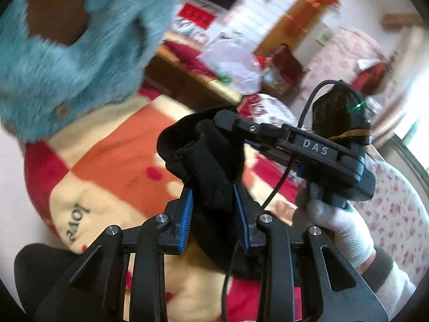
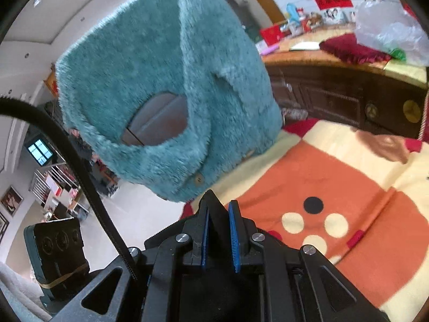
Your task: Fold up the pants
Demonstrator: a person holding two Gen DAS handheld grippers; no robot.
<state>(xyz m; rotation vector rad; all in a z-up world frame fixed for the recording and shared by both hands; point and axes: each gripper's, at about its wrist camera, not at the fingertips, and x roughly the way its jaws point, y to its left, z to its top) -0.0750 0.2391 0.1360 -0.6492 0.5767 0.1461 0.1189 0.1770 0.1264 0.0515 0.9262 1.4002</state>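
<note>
A bed covered by an orange, cream and red patterned blanket [image 2: 335, 166] fills the lower scene, with a fluffy teal plush garment [image 2: 166, 80] hanging in the air above its edge. The black fabric pants [image 1: 206, 155] are lifted off the blanket, bunched between both tools. The left gripper [image 1: 214, 204] has its blue-padded fingers [image 1: 187, 212] clenched on that cloth, and the right gripper [image 2: 218, 230] grasps a dark fold of it too.

The pants [image 1: 206, 161] hang above the bed blanket [image 1: 112, 161], pinched between the left gripper [image 1: 214, 209] and the right gripper [image 2: 218, 230], which meet at the same fold. A furry garment [image 2: 166, 80] hangs over the bed's far side. Behind the bed stands a cabinet [image 2: 335, 94] carrying a plastic bag [image 2: 388, 32].
</note>
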